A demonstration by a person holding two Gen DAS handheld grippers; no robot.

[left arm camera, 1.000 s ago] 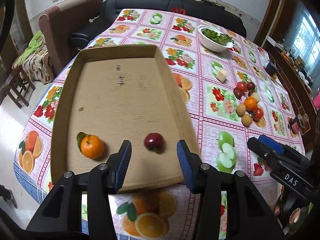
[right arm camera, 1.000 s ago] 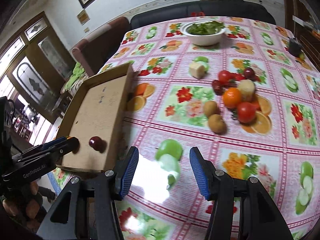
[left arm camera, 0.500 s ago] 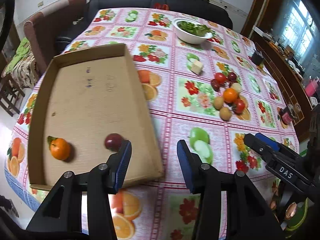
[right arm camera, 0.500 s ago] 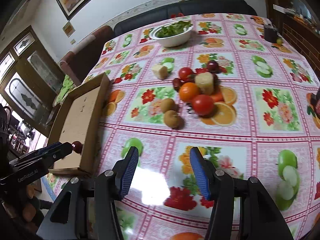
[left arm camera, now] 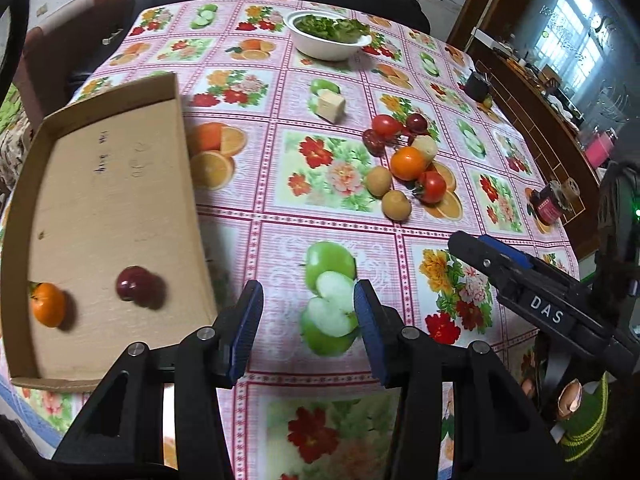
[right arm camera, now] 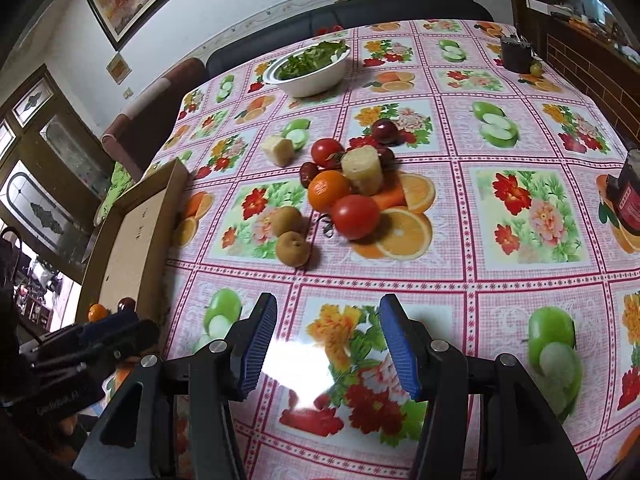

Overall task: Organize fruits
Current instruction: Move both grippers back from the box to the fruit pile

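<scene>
A shallow cardboard tray (left arm camera: pixel 112 200) (right arm camera: pixel 132 240) lies at the table's left, holding a tangerine (left arm camera: pixel 48 305) and a dark red plum (left arm camera: pixel 134 283). Right of it sits a heap of fruit: an orange (right arm camera: pixel 329 191), a red tomato (right arm camera: pixel 355 216), two brown kiwis (right arm camera: pixel 292 248), another tomato (right arm camera: pixel 327 152), dark plums (right arm camera: pixel 385 131) and a pale yellow chunk (right arm camera: pixel 362 171). My left gripper (left arm camera: pixel 308 316) is open above the cloth just right of the tray. My right gripper (right arm camera: pixel 328 344) is open and empty, hovering short of the heap.
A white bowl of greens (right arm camera: pixel 310 68) stands at the far side. A pale cube (right arm camera: pixel 280 151) lies left of the heap. A red jar (right arm camera: pixel 628 200) is at the right edge and a dark cup (right arm camera: pixel 516 54) at the far right. A dark sofa lies beyond the table.
Both grippers have shifted rightward, away from the tray and toward the fruit heap. The tray slid left in the left wrist view; the heap now sits centred ahead of the right gripper. Neither opening changed.
</scene>
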